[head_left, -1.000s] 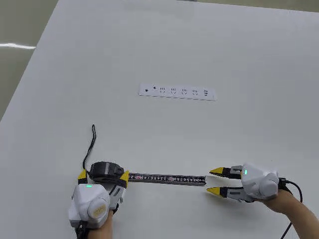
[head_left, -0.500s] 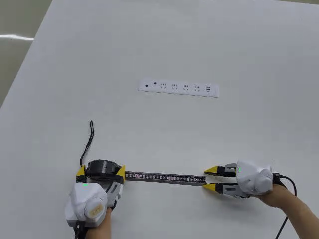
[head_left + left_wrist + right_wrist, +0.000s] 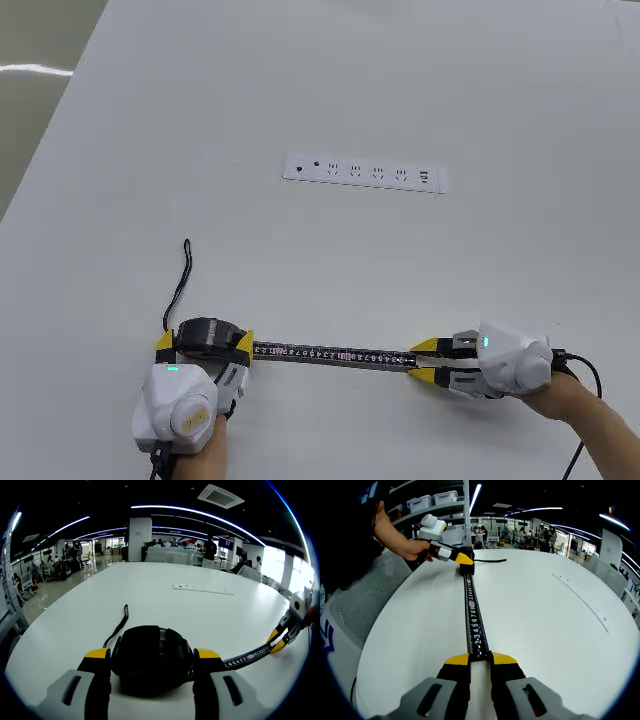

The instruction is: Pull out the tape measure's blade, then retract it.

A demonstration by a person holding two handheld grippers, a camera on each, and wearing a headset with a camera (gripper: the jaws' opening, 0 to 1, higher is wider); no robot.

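A black tape measure (image 3: 208, 338) rests on the white table, and my left gripper (image 3: 205, 345) is shut on its case; the case (image 3: 152, 657) sits between the yellow fingertips in the left gripper view. The blade (image 3: 330, 356) lies pulled out to the right along the table. My right gripper (image 3: 415, 361) is shut on the blade's end. In the right gripper view the blade (image 3: 472, 620) runs from the right gripper (image 3: 480, 657) away to the case (image 3: 466, 569). The black wrist strap (image 3: 180, 285) trails off behind the case.
A white power strip (image 3: 365, 173) lies flat at mid-table, well beyond the tape. The white table (image 3: 450, 270) stretches wide on all sides; its left edge drops to the floor. Shelves and an office room show in the gripper views.
The right gripper's jaws, open beside the blade's end a second ago, have narrowed and shut on it. The left gripper keeps its hold on the case.
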